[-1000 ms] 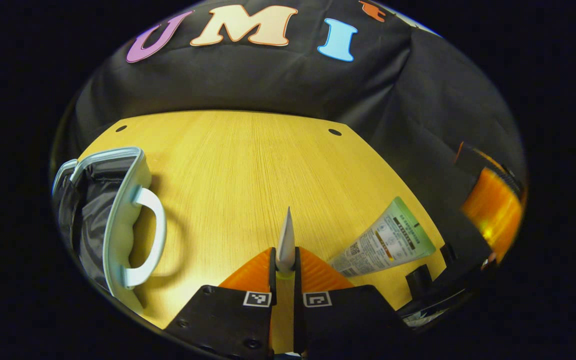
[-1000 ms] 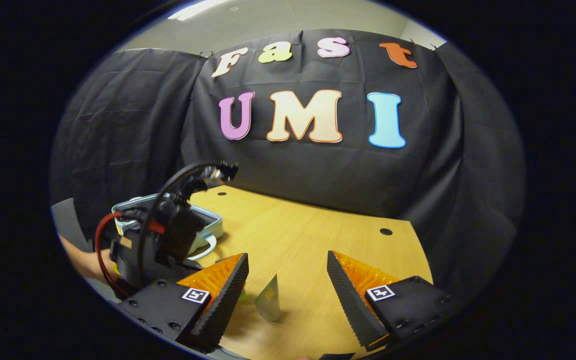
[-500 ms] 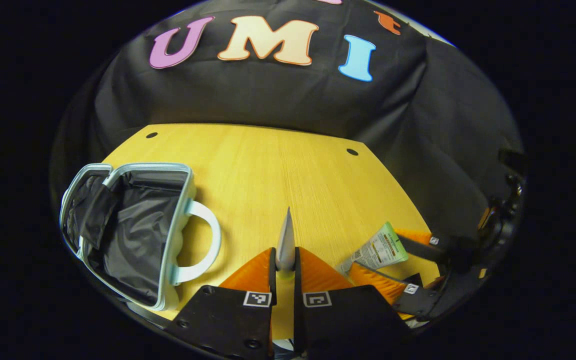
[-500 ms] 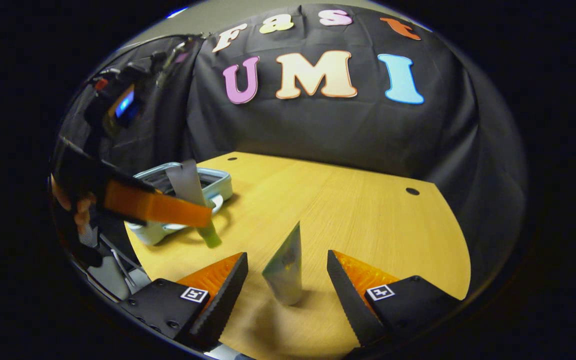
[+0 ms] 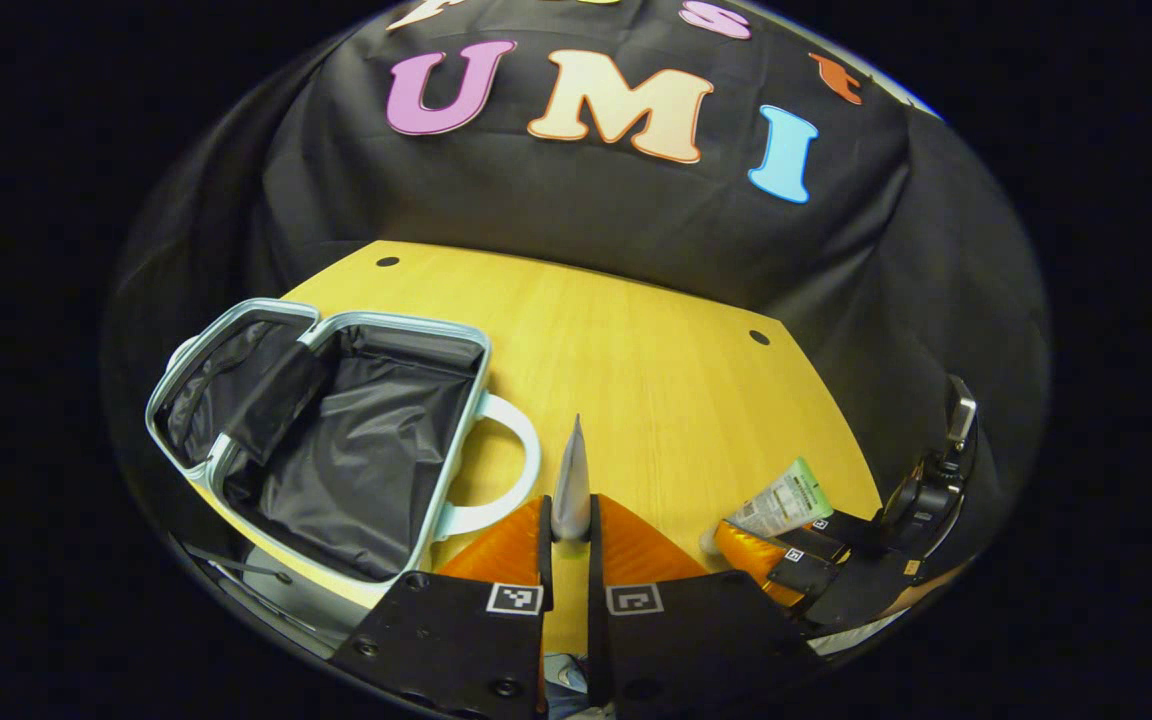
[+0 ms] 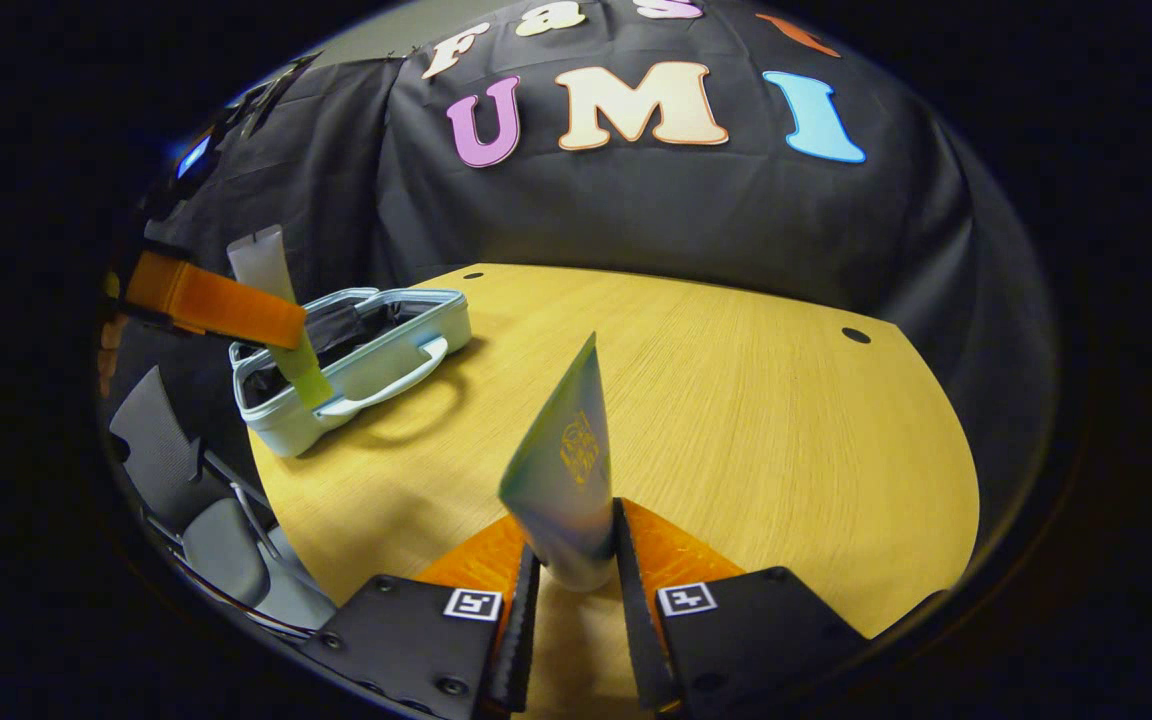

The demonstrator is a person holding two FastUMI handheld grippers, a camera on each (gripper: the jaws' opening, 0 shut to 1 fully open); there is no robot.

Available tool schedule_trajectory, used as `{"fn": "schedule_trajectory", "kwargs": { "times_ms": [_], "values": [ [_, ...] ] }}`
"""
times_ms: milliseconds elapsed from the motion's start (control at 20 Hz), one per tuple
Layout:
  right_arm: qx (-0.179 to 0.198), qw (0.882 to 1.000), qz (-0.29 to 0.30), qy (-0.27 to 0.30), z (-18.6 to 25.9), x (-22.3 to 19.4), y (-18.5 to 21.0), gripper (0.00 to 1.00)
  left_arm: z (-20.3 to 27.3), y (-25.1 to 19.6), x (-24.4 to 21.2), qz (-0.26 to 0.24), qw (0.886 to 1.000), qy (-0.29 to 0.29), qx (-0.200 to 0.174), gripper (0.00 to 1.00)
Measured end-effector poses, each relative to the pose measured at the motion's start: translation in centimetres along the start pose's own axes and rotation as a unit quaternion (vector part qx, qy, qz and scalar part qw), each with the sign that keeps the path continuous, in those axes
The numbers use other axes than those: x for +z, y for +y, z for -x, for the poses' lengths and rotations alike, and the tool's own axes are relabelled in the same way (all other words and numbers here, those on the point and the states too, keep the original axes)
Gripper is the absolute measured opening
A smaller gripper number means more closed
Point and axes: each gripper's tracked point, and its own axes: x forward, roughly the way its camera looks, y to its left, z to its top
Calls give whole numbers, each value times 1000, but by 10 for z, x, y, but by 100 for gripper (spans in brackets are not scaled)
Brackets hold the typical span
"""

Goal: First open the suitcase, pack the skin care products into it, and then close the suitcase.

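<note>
Your desk [image 5: 636, 360]: light wood, grain running away from you, curved far edge against the black cloth wall, two small dark holes near that edge [image 5: 759, 337]. On it, at your left, the suitcase [image 5: 336, 440] lies open, dark lining up, pale handle [image 5: 506, 470] toward the desk's middle. The rest of the top shows bare wood.
</note>
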Motion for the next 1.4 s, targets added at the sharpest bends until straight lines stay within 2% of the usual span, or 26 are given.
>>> {"fn": "schedule_trajectory", "kwargs": {
  "times_ms": [50, 100, 150, 200, 350, 450, 500, 600, 800, 1050, 1250, 1350, 1400],
  "values": [
    [1, 1000, -6, 3, 2, 1, 0, 30, 3, 6, 0, 4, 1000, 3, 6, 9],
    [2, 1000, -15, 11, 0, 1, 1, 29, 4, 14, 1, 6, 1000, 6, 12, 9],
    [8, 999, -22, 22, 1, 0, 3, 22, 6, 23, 4, 5, 1000, 5, 18, 9],
    [13, 999, -29, 27, 2, 4, 7, 21, 7, 32, 7, 2, 1000, 4, 24, 9],
    [10, 998, -55, 18, 11, 33, 11, 20, 7, 69, 13, -5, 999, 15, 43, 8],
    [13, 996, -83, 5, 9, 60, 26, 20, 5, 92, 16, -8, 998, 30, 47, 8],
    [9, 996, -92, -4, 10, 74, 34, 17, 4, 106, 15, -11, 998, 40, 49, 9],
    [8, 995, -100, -23, 13, 97, 57, 20, -2, 130, 19, -23, 997, 56, 49, 9],
    [7, 994, -104, -41, 11, 129, 109, 19, -14, 161, 24, -48, 994, 89, 36, 9],
    [23, 995, -90, -29, -5, 151, 174, 20, -36, 196, 4, -61, 987, 148, 25, 9],
    [38, 996, -85, -8, -25, 154, 226, 20, -48, 213, -13, -83, 978, 189, -9, 9],
    [34, 996, -86, 4, -33, 151, 244, 20, -53, 222, -21, -88, 975, 204, -25, 10],
    [31, 996, -86, 11, -38, 149, 254, 20, -54, 222, -20, -87, 974, 203, -39, 7]
  ]
}}
